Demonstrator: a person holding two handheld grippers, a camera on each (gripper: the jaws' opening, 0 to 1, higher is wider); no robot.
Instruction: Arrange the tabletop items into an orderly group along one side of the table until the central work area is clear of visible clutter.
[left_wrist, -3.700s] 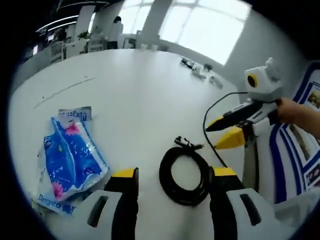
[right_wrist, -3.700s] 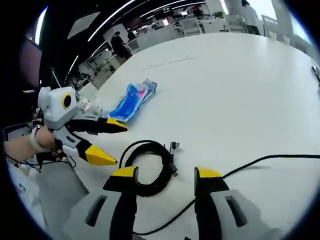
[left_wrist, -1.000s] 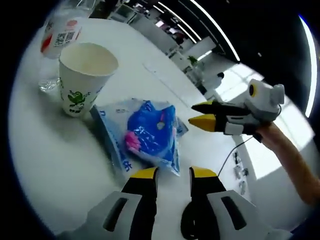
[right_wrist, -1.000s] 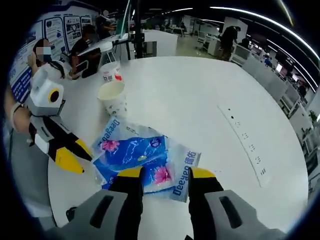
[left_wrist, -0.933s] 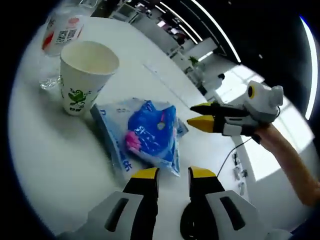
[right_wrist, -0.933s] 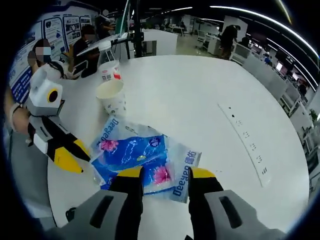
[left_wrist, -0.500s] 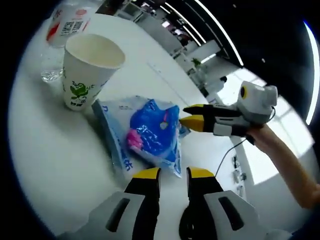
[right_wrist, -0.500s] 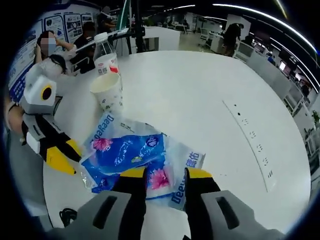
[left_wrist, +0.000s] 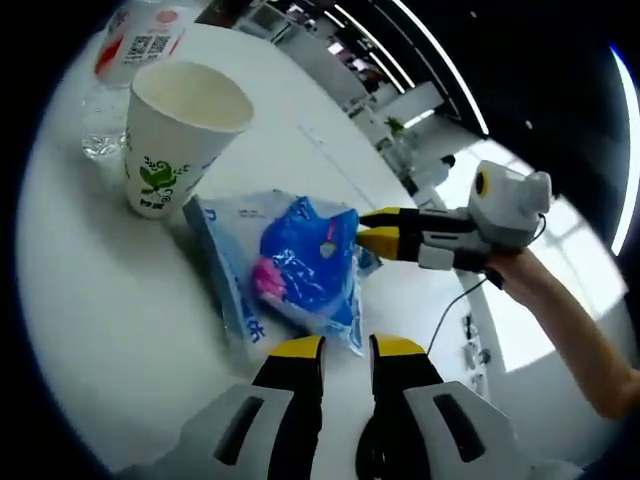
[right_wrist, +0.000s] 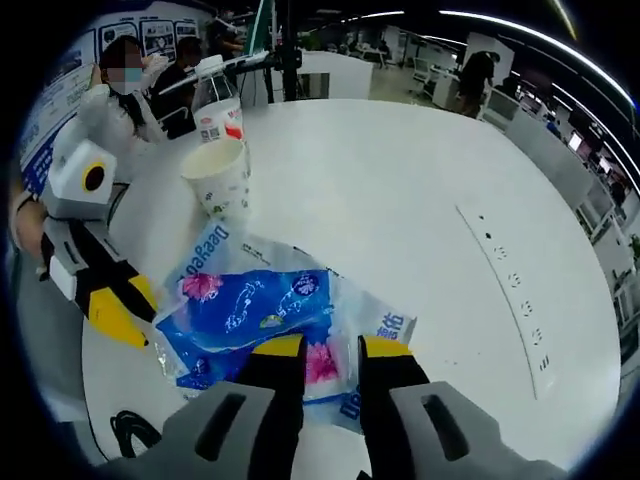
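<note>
A blue tissue pack (left_wrist: 300, 265) (right_wrist: 250, 305) in clear wrap lies flat on the white table (left_wrist: 110, 300). My right gripper (right_wrist: 332, 350) is shut on its near edge, and the pink-flower print shows between the jaws. In the left gripper view that right gripper (left_wrist: 368, 228) comes in from the right and pinches the pack's far corner. My left gripper (left_wrist: 347, 350) hovers just short of the pack's near edge, jaws close together with nothing between the tips. In the right gripper view the left gripper (right_wrist: 125, 305) sits at the pack's left. A coiled black cable (left_wrist: 363, 455) (right_wrist: 125, 432) lies on the table below it.
A white paper cup (left_wrist: 175, 140) (right_wrist: 222, 175) with a green print stands upright beyond the pack. Behind it is a clear bottle (left_wrist: 140, 35) (right_wrist: 218, 115) with a red-and-white label. A row of sockets (right_wrist: 510, 300) runs along the table on the right. People (right_wrist: 125, 85) sit beyond the table's far-left edge.
The right gripper has moved in onto the pack's corner and its jaws have closed on it. The left jaws have narrowed slightly. Cup, bottle and cable stay put.
</note>
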